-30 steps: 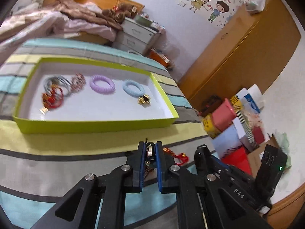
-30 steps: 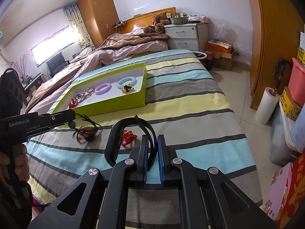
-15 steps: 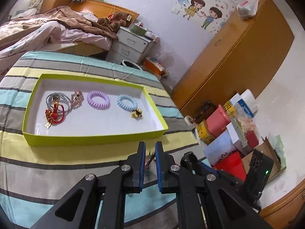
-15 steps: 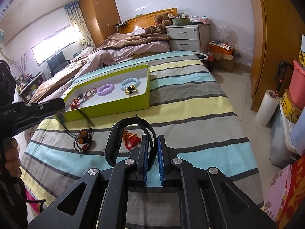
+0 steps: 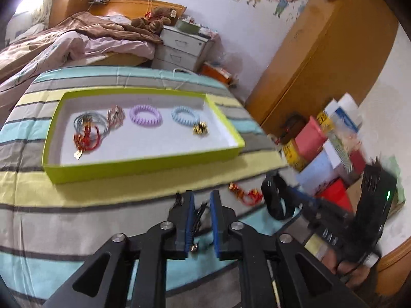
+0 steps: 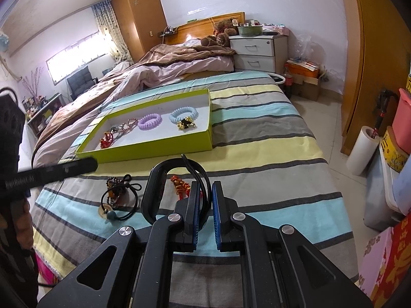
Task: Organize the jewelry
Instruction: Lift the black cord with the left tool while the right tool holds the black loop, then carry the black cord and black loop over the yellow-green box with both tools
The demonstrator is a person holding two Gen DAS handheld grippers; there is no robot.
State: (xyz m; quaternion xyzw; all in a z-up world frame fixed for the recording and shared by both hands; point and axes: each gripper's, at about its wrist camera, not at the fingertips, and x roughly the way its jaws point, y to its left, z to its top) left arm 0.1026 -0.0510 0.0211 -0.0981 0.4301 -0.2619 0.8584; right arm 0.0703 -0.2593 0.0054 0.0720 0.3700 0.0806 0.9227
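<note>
The right gripper (image 6: 203, 195) has its blue ribbed pads clamped on one thin strap end of a black wristband (image 6: 156, 187), a smooth rubbery loop that arches up and to the left of the fingers, its thick flat body hanging down the left side. Just ahead of the fingertips, partly behind the band, a red and gold knotted charm (image 6: 179, 183) lies on the striped bedspread (image 6: 257, 133). Further left on the same grey stripe sits the beaded bracelet with black cord (image 6: 117, 196), a tangle of dark beads, looped cord, a pale disc and a teal bead.

The left gripper (image 5: 200, 202) has its pads slightly parted, with the black cord of that bracelet lying loose in the gap below them; whether a pad touches it is hard to tell, as blur smears the view. It shows as a black bar (image 6: 61, 170) at the left of the right wrist view, above the bracelet.

Beyond both grippers lies a shallow lime-green cardboard tray (image 5: 143, 165) with a white floor. It holds a purple spiral hair tie (image 5: 145, 114), a blue spiral hair tie (image 5: 185, 115) beside a small gold and black piece (image 5: 199, 128), and at its left end a tangle of red, silver and pink bracelets (image 5: 90, 128) whose pieces cannot be separated.
</note>
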